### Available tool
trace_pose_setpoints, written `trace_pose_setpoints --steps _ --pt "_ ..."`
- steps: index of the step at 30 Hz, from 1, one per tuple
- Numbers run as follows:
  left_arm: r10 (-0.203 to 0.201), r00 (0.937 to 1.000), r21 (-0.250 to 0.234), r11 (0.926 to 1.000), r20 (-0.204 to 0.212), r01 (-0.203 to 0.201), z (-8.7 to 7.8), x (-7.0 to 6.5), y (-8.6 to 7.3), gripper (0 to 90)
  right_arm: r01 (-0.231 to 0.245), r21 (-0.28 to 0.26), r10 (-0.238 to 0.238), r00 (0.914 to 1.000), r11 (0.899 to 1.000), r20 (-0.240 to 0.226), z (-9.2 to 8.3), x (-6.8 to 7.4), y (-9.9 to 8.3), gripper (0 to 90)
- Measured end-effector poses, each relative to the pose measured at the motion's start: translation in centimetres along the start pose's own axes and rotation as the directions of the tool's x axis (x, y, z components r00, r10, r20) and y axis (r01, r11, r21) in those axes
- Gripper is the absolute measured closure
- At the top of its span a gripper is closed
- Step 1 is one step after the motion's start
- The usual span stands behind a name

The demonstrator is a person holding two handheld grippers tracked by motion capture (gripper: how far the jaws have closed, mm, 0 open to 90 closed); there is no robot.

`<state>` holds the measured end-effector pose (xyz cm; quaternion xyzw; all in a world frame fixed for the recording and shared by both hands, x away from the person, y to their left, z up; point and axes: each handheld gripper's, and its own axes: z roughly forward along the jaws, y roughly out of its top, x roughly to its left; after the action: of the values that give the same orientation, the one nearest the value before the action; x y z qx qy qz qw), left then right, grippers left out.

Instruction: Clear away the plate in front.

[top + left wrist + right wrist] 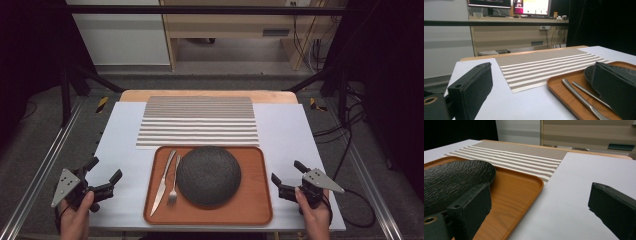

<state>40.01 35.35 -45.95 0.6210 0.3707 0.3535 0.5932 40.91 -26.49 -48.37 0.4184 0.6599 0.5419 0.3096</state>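
Left gripper (104, 176) rests on the white table sheet (122, 150), jaws spread wide, nothing between them. It sits just outside the tray's left edge, aimed inward toward the cutlery.

To its inner side: wooden tray (252, 165). Nearest thing to this gripper is the knife (163, 182), lying lengthwise at the tray's left side, handle end pointing away from the person. Fork (174, 182) lies just beside it, tines toward the person, handles close together at the far end. In the left gripper view both handles (576, 92) run between the jaws' line of sight, ahead and slightly to the inner jaw's side.

Past the fork: dark textured plate (208, 176), round, seated mid-tray, rim very close to the fork; contact cannot be told.

Beyond the tray, ahead of both grippers: striped placemat (197, 121), flat, bare, its near edge about at the tray's far rim.

Right gripper (286, 179) rests on the sheet just outside the tray's right edge, jaws likewise parted and empty, plate rim nearest on its inner side.

Judgement: start position, nothing grasped; work looks like laying the setting from tray to placemat. Next move likely calls for one gripper to come in low over the tray rim. Plate rim is thin and low, cutlery lies flat: either needs a shallow jaw angle.
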Motion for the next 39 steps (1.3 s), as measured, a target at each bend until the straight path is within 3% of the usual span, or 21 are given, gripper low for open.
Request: trace_pose_setpoints --steps 15,39 --pt "0.033 0.9988 0.025 0.9991 0.037 -0.034 0.4 -1.0 -0.7 3.3 0.013 0.007 -0.013 0.9999 1.0 -0.011 0.1 -0.1 -0.1 5.2" --pt "0.015 0.9969 0.048 0.9987 0.077 -0.019 0.4 -2.2 -1.2 3.1 0.009 0.007 -0.009 0.9996 1.0 -0.028 -0.1 -0.4 -0.3 5.2"
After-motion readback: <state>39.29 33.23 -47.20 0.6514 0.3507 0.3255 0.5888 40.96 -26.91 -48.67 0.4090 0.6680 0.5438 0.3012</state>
